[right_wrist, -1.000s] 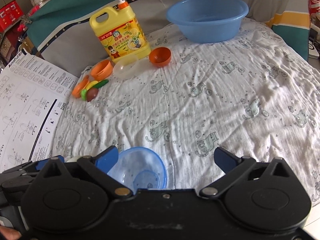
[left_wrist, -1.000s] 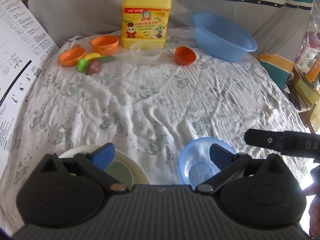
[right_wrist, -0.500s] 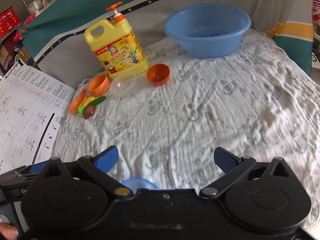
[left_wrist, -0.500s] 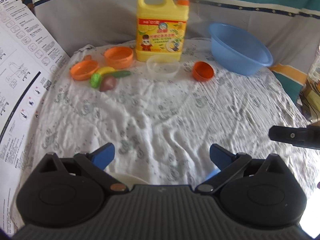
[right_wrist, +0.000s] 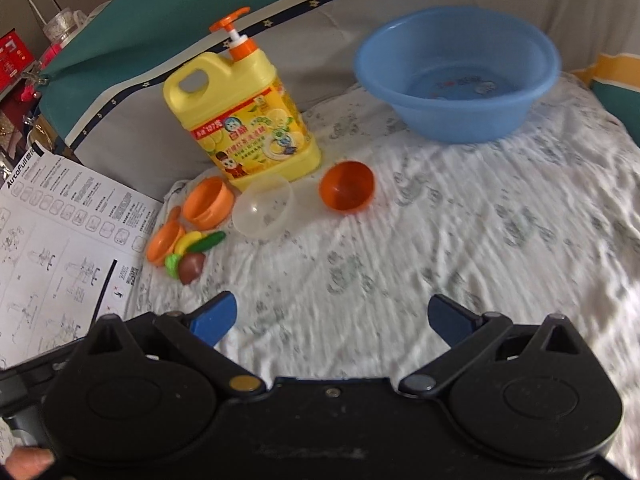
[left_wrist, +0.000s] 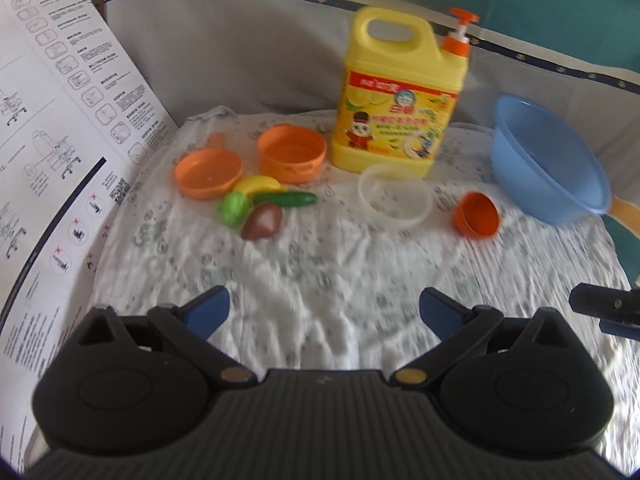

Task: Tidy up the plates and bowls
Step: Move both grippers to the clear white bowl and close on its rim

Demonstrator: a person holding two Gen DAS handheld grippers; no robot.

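- Cloth: we note thin white printed fabric, matt, wrinkled all over.
- Jug: yellow plastic, mildly glossy, with a printed label.
- Basin: blue plastic, smooth, with a soft sheen.
- Clear bowl: translucent plastic, smooth.
- Orange bowl: opaque plastic, smooth.
- Sheet: white printed paper, matt.
- Left gripper: we record matt black plastic, ribbed at the base; blue pads; brass-coloured pivots.
- Right gripper: the same black plastic, scuffed.
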